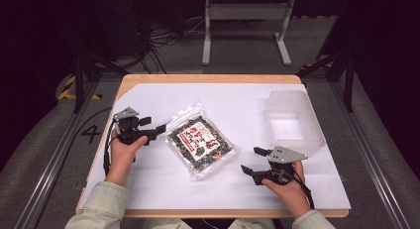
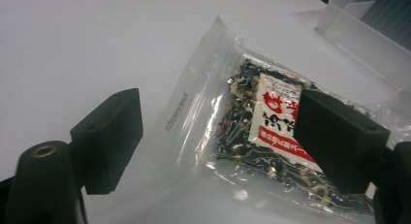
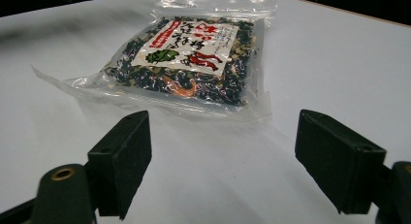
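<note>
Both pairs of fingers stand wide apart, with nothing clamped between them. One left gripper (image 1: 159, 128) sits just beside the upper left corner of the single clear packet (image 1: 200, 141), its fingers (image 2: 107, 136) spread at that edge without pressing on it. One right gripper (image 1: 254, 163) hovers near the packet's lower right side, apart from it. That packet, full of dark dried bits under a white and red label, lies flat on the white sheet (image 1: 163, 189) at mid-table. One clear plastic box (image 1: 294, 121) stands at the right.
</note>
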A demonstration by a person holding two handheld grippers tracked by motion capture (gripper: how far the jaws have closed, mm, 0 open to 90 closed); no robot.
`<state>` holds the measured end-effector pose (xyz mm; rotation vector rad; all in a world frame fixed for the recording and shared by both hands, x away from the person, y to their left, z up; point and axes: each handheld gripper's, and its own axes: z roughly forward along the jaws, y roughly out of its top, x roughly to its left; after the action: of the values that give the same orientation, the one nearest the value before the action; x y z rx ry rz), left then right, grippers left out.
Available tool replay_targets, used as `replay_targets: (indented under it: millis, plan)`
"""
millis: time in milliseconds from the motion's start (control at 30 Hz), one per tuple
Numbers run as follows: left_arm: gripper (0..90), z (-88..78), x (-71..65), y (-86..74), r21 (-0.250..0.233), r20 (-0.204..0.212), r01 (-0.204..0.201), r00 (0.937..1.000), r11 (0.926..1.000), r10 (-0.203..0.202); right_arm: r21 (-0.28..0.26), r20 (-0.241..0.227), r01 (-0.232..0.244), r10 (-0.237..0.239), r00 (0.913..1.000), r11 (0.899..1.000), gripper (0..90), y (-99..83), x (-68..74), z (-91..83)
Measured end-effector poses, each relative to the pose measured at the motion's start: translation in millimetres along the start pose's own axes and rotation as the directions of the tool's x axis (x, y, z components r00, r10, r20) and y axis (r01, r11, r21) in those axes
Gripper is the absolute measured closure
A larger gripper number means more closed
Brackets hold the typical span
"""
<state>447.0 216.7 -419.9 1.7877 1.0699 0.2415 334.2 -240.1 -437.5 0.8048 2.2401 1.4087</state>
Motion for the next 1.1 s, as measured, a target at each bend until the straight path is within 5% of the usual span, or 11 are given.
replay_targets:
  millis: [467,1100]
  plan:
    - [19.2,18.9,20.5,-7.6,0.101,-0.054,0.071,0.9964,0.9923,-0.066,0.008,0.018,0.008,-0.008,0.9998,1.0,20.8,-3.0,3.2,-6.4]
    - [24.7,37.8,22.4,-13.3,0.172,0.039,0.109,0.9923,0.979,-0.118,0.008,0.032,0.001,-0.002,0.9995,1.0,21.0,-5.2,6.9,-15.8]
